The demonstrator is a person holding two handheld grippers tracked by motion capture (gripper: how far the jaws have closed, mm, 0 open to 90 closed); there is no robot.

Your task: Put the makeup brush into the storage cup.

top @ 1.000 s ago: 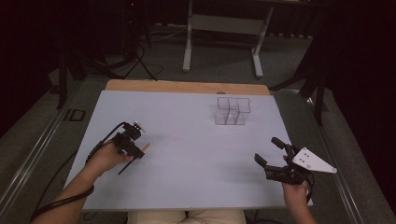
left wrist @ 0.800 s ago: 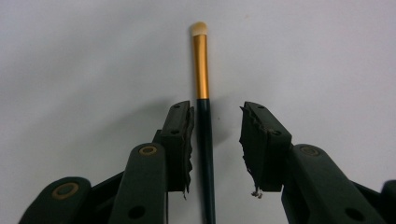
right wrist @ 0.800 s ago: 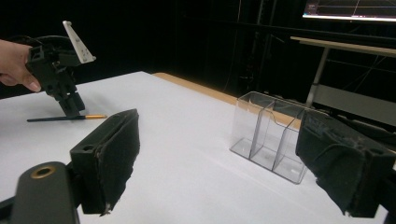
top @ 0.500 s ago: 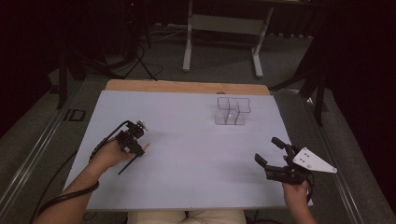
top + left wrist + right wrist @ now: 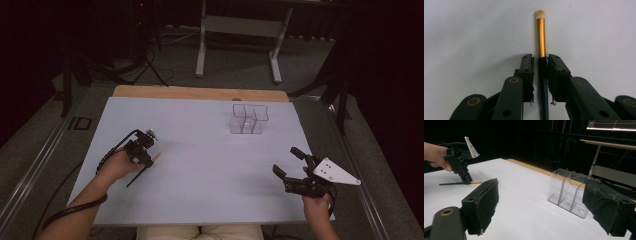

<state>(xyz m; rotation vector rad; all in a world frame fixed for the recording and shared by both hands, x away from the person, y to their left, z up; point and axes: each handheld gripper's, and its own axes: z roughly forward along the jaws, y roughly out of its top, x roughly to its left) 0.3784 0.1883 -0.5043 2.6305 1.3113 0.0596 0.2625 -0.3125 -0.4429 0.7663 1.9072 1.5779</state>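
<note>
1. My left gripper [image 5: 539, 61] is down on the table [image 5: 200, 190] with its jaws astride a makeup brush [image 5: 540, 32]. The dark handle runs back between the two pads and the gold ferrule and pale tip stick out ahead of the fingertips.

2. The jaws have just been closing on it. In the left gripper view there is a thin gap each side of the handle, so I judge the pads are not pressing yet: nearly together, brush between them, no pinch confirmed.

3. The brush [image 5: 145, 167] lies flat on the table under that gripper [image 5: 145, 159] in the high view, handle trailing back toward my left hand [image 5: 117, 167].

4. My right gripper [image 5: 290, 170] is spread wide and holds nothing. Its two pads frame the scene in the right gripper view, with the left gripper [image 5: 466, 178] far off at the left of it.

5. The clear organizer [image 5: 248, 119] stands well ahead of the right gripper and far across from the left one. It has several compartments. Through its walls [image 5: 569, 195] I see nothing inside any of them.

6. Progress, as I read it: early. The brush is lined up but not lifted. Left to do: finish the squeeze, raise it, carry it across and set it into a compartment, which I assume is where it goes.
</note>
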